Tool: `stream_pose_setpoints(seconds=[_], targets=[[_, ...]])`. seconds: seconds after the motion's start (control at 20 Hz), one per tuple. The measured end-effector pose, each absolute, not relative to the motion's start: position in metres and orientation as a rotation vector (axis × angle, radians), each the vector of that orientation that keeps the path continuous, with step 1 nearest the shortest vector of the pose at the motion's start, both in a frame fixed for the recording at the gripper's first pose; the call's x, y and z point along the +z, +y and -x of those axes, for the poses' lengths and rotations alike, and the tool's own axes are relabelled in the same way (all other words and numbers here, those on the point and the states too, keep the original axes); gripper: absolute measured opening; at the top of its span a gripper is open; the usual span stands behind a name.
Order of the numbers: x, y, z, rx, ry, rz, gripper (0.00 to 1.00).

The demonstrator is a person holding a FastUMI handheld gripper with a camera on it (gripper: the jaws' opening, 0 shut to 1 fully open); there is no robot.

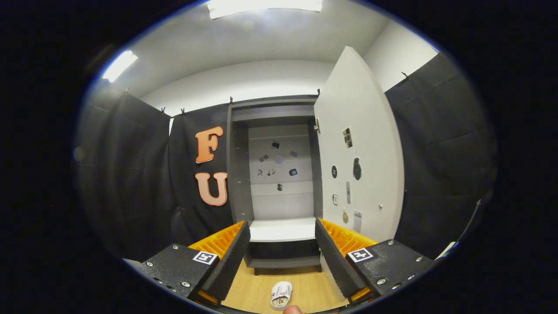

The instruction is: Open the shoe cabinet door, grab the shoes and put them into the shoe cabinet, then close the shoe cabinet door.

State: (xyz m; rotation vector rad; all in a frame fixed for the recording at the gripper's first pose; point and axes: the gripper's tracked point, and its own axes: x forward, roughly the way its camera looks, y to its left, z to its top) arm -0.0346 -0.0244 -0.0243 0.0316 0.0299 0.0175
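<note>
The tall grey shoe cabinet [239,174] stands straight ahead against the booth wall. Its white door [362,144] is swung wide open to the right and carries several stickers and a small knob. A pale shelf [282,229] inside lies bare, level with my fingertips. On the wooden floor below lies a white slipper [281,295], between my two fingers and close to me. My gripper [282,231] is open with nothing between its fingers, held above the slipper and pointing at the cabinet opening.
Black cloth walls close the booth on the left and right. The wooden floor [248,288] runs from me to the cabinet's base. A fingertip [293,310] pokes in just behind the slipper. The open door stands right of my right finger.
</note>
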Motion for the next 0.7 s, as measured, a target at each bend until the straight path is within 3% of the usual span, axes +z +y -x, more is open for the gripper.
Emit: stream_pose_setpoints(seconds=[0.7], targets=[[-0.1, 0.03, -0.007, -0.022, 0.162, 0.021, 0.93]])
